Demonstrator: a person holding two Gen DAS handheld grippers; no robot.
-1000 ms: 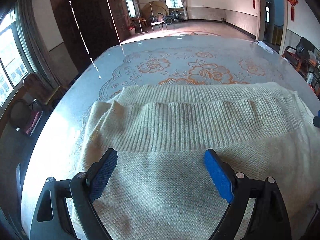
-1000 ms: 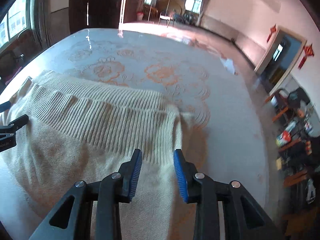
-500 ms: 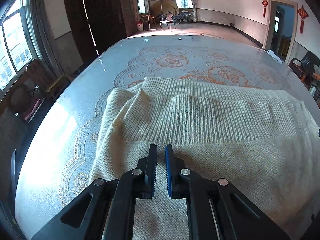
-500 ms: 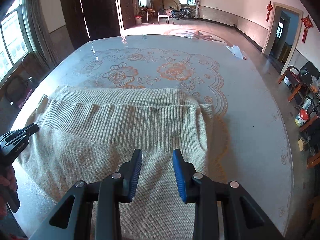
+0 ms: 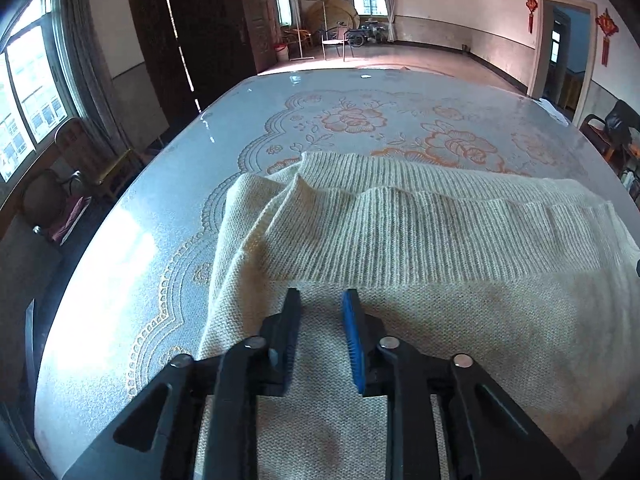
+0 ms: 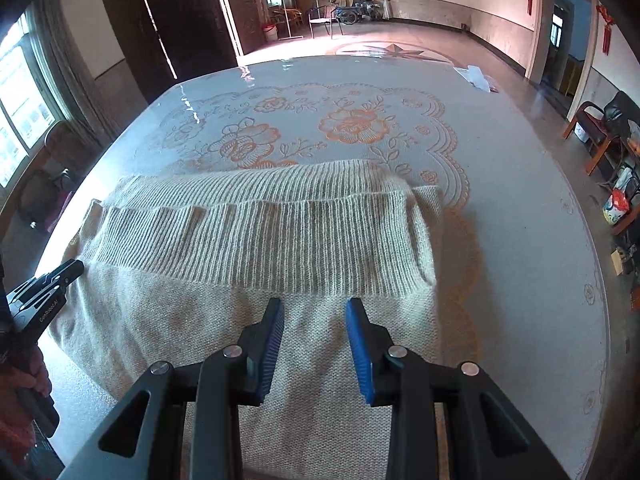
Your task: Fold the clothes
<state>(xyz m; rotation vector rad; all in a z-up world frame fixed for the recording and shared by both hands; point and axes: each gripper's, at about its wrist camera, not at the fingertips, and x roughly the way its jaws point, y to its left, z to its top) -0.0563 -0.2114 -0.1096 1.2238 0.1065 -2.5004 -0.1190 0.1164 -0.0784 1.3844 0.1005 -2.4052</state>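
A cream knitted sweater [image 5: 420, 240] lies folded on the table, its ribbed hem band across the far side. It also shows in the right wrist view [image 6: 256, 248]. My left gripper [image 5: 322, 312] hovers over the sweater's left part, jaws a little apart, holding nothing. My right gripper [image 6: 314, 320] hovers over the sweater's right part, jaws partly open and empty. The left gripper also appears at the left edge of the right wrist view [image 6: 44, 292], held by a hand.
The table [image 6: 520, 200] carries a pale cloth with orange flower patterns. A white paper [image 6: 476, 76] lies at its far right corner. Chairs [image 5: 608, 128] stand to the right, a dark wardrobe [image 5: 200, 32] and windows to the left.
My left gripper went from wide open to nearly shut, then opened slightly. Both grippers pulled back and up from the sweater. The right gripper's gap widened a little.
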